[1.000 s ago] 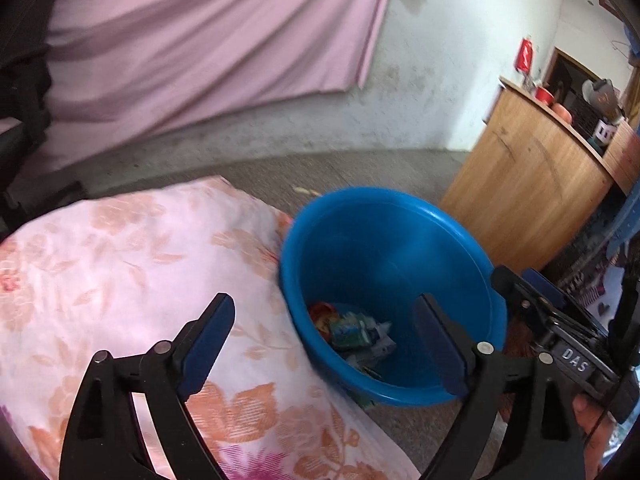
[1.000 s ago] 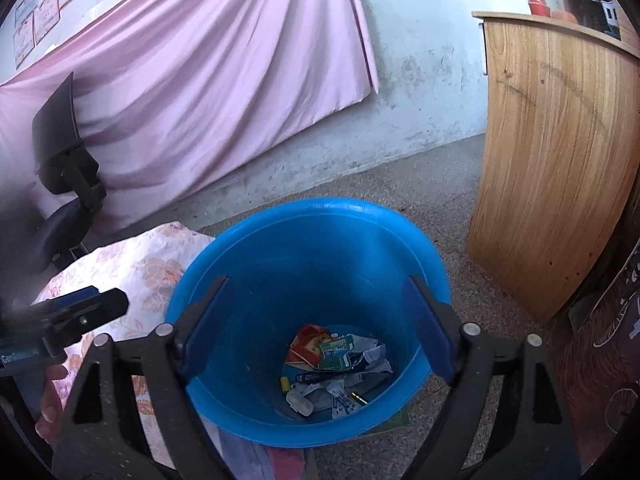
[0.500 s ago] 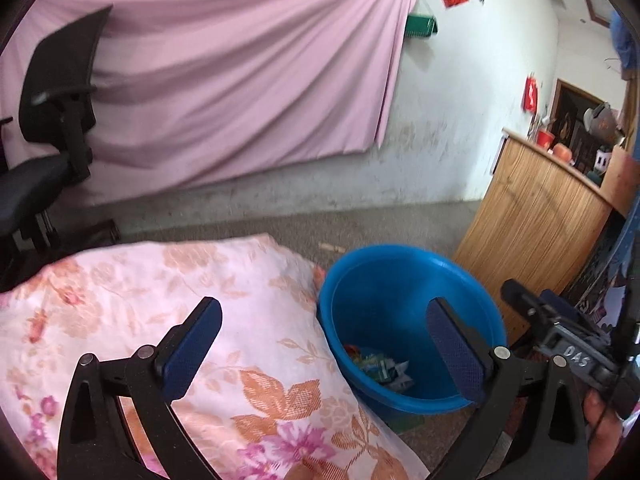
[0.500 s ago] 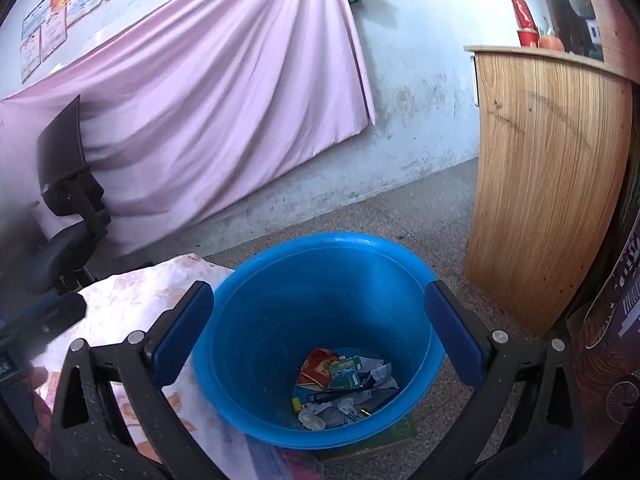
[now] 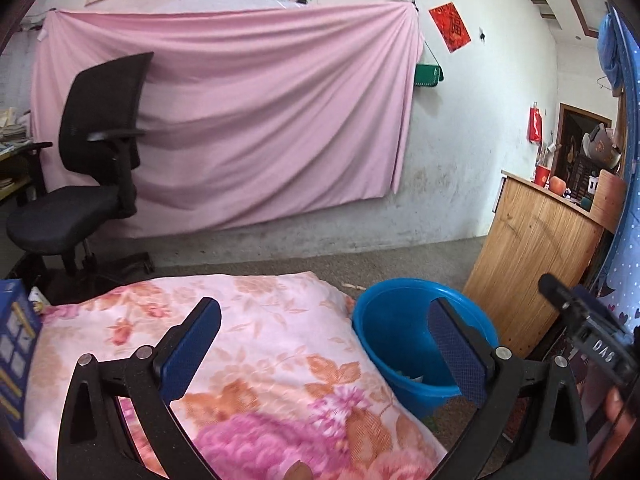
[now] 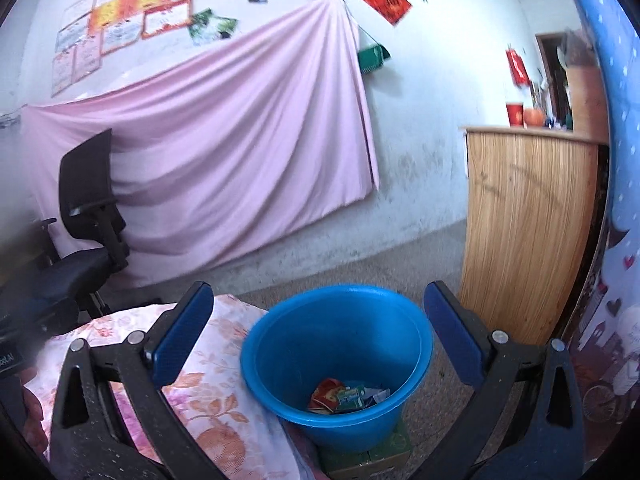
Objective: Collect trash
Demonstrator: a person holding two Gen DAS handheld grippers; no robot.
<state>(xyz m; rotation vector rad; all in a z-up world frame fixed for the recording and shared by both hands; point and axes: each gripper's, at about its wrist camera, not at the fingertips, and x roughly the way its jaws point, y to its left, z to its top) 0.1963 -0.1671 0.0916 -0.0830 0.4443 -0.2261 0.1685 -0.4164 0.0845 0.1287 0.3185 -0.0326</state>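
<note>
Both grippers, left gripper (image 5: 324, 346) and right gripper (image 6: 320, 338), spread wide, empty; wrappers (image 6: 346, 394) lie in blue bucket (image 6: 280, 388) right of floral cloth (image 5: 260, 344).

Soft, even daylight filled both views, with no hard shadows or glare. Fisheye distortion bent the wall (image 5: 472, 128) and the counter (image 6: 528, 232) and left black corners. In the left wrist view the floral cloth (image 5: 280, 420) smeared with blur at the bottom. The right wrist view was softer overall, its left edge hazy around the chair (image 6: 88, 208); the bucket (image 6: 336, 360) stayed fairly sharp.
</note>
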